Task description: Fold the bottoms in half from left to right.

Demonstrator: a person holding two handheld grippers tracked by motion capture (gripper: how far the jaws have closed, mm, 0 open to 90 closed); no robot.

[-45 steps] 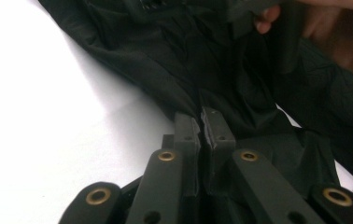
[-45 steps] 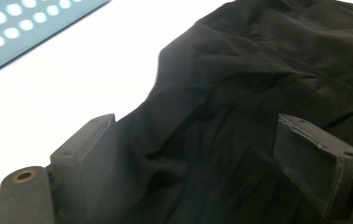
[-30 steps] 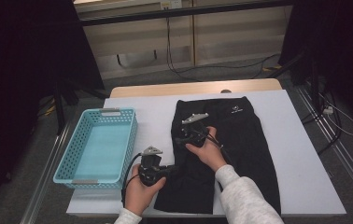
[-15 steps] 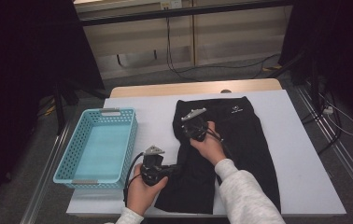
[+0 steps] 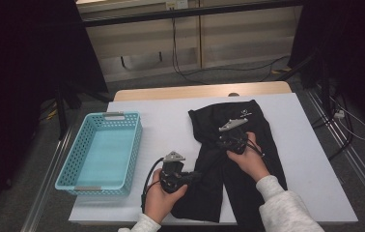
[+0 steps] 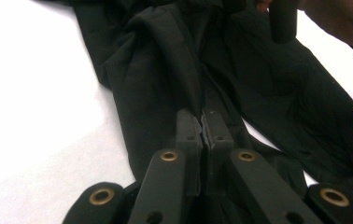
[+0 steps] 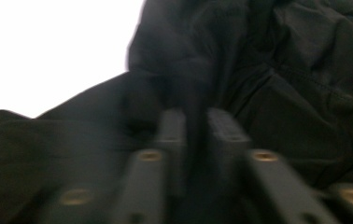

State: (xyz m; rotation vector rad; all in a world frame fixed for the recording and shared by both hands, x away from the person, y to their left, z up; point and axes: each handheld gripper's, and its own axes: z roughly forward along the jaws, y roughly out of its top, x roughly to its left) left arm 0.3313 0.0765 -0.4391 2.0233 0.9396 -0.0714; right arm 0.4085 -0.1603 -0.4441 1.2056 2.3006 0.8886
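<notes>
A black garment [image 5: 248, 121] lies spread on the white table [image 5: 166, 125], its legs pointing toward the near edge. My left gripper [image 5: 194, 177] is at the garment's near left edge. Seen from the left gripper view, my left gripper [image 6: 201, 122] is shut on a raised fold of the black garment [image 6: 156, 70]. My right gripper [image 5: 225, 137] sits on the middle of the garment, farther up the table. The right gripper view is blurred; there my right gripper [image 7: 195, 116] has its jaws close together with dark cloth [image 7: 305, 93] between them.
A light blue plastic basket [image 5: 69, 164] stands at the table's left side. White tabletop shows between the basket and the garment and to the garment's right. Cables [image 5: 180, 67] run across the floor beyond the far edge.
Both grippers have shifted to the right across the table, the right one farther. The cloth between them has bunched and moved along with them.
</notes>
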